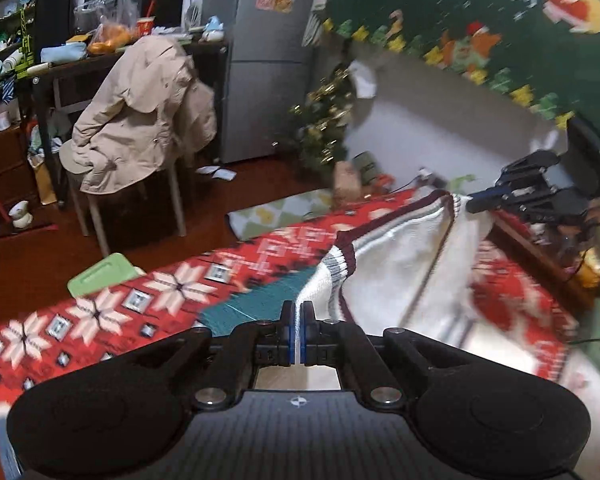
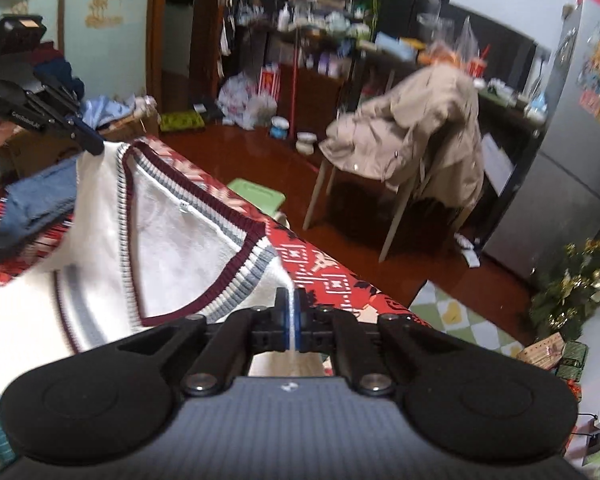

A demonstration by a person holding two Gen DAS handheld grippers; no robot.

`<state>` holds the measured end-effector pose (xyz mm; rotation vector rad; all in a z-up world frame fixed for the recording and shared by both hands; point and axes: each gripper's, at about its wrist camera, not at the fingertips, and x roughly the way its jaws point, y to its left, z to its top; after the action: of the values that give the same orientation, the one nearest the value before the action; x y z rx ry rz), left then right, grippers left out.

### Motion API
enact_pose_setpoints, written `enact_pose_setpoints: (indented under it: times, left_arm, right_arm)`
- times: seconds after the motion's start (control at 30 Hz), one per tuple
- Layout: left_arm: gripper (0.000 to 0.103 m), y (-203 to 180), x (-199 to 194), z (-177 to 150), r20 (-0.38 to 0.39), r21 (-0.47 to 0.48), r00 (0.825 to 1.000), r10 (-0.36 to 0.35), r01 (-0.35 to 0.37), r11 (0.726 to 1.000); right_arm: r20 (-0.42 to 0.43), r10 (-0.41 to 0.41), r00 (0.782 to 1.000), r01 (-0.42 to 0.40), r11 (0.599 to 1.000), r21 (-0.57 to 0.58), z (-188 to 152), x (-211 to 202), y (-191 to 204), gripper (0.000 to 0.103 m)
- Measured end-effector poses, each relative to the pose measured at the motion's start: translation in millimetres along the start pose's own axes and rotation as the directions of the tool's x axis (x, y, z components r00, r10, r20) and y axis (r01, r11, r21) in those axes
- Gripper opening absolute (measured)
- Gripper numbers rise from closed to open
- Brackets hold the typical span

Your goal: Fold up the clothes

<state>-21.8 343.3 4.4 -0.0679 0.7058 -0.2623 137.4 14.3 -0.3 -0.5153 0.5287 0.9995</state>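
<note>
You are working in dim, warm indoor light with no lamp in view, and the dark red floor (image 2: 260,152) gives back a soft sheen in both wrist views. Motion blur smears most of each frame: the green Christmas banner (image 1: 500,20), the patterned red cloth (image 1: 100,320) and the shelves (image 2: 340,8) are all streaked, while the gripper bodies at the bottom stay crisp. The fisheye lens bends the fridge (image 1: 256,60) and the walls strongly toward the edges, and your corners fall off into black vignette.
</note>
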Motion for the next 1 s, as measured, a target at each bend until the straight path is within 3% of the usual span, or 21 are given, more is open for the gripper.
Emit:
enact_pose_setpoints:
  times: [0.27, 0.53, 0.7, 0.77, 0.83, 0.9, 1.0]
  left_arm:
    - [0.002, -55.8, -43.3, -71.6, -0.048, 0.005, 0.997, -0.063, 0.063, 0.998]
    - [0.004, -93.5, -19.8, -163.0, -0.240, -0.031, 0.967, -0.089, 0.084, 0.996]
    - [0.007, -94.5, -5.3, -192.5, -0.282, -0.113, 0.957, -0.065, 0.035, 0.993]
    - [0.011, -92.6, -8.0, -193.7, -0.271, -0.143, 0.961, -0.053, 0.014, 0.990]
    - [0.025, -90.6, -13.7, -192.0, -0.248, -0.180, 0.967, -0.050, 0.004, 0.984]
    - [0.033, -88.4, -18.4, -189.6, -0.226, -0.212, 0.973, -0.040, -0.009, 0.977]
    - [0.033, -75.8, -21.7, -183.7, -0.193, -0.295, 0.981, -0.037, -0.022, 0.955]
  right_arm:
    - [0.033, -0.023, 0.999, 0.025, 0.998, -0.060, -58.3, -84.6, 86.7, 0.002]
    - [-0.133, 0.036, 0.990, -0.044, 0.997, -0.061, -154.6, -96.7, 153.6, 0.003]
    - [-0.193, 0.089, 0.977, -0.088, 0.996, 0.016, -188.0, -88.5, 163.8, 0.004]
    - [-0.181, 0.101, 0.978, -0.093, 0.994, 0.051, -188.8, -91.5, 162.0, 0.007]
    - [-0.166, 0.106, 0.980, -0.091, 0.991, 0.094, -188.1, -94.7, 158.4, 0.008]
    - [-0.153, 0.100, 0.983, -0.077, 0.986, 0.147, -185.5, -98.3, 150.1, 0.014]
    - [-0.134, 0.082, 0.988, -0.045, 0.965, 0.258, -182.0, -98.0, 131.2, 0.019]
